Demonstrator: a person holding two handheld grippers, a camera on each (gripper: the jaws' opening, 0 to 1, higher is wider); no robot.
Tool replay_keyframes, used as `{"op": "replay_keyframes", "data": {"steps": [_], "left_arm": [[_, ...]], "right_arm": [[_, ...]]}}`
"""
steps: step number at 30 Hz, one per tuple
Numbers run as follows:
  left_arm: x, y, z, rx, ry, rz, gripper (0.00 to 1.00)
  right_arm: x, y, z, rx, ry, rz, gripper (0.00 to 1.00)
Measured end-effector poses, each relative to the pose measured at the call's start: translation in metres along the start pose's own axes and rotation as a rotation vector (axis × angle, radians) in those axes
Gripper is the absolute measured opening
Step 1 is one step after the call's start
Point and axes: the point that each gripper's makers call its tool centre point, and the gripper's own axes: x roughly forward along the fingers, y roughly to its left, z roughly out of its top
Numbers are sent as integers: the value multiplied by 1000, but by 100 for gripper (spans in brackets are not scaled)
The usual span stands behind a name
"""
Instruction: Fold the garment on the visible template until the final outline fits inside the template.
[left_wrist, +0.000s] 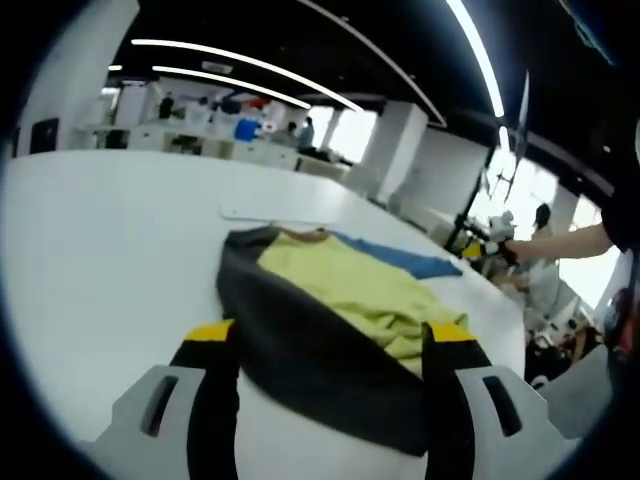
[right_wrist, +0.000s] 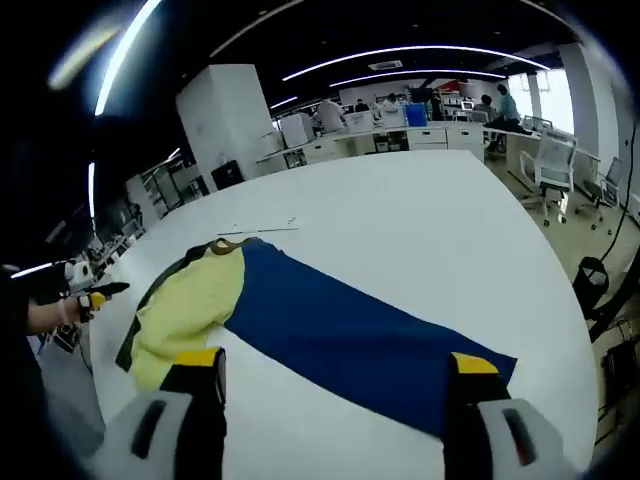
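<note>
White tabletop (left_wrist: 110, 250) carries the garment (left_wrist: 330, 320), which lies flat and spread in three colour panels; in your left gripper view the dark grey panel is nearest, the yellow-green panel sits beyond it with some bunching at its near edge, and a blue strip shows at the far side. Your left gripper (left_wrist: 330, 375) hovers just above the near dark edge; its jaws stand wide apart and hold nothing. In your right gripper view the garment (right_wrist: 330, 325) presents its blue panel nearest, the yellow-green panel to the left, and a thin dark border at the far left; the collar lies at the far end. Your right gripper (right_wrist: 335, 400) is likewise spread wide, empty, with the blue edge between its jaws. A thin outline (right_wrist: 262, 229), faint on the tabletop, shows just beyond the collar; office desks (right_wrist: 400, 135) stand well behind.
</note>
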Motion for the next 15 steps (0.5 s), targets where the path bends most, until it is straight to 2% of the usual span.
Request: {"op": "replay_keyframes", "data": {"steps": [3, 15], "left_arm": [[-2, 1, 0, 0, -2, 1, 71], [-6, -10, -2, 29, -2, -17, 71]], "right_arm": [[-3, 18, -3, 1, 0, 9, 99], [-14, 71, -3, -19, -15, 74, 99]]}}
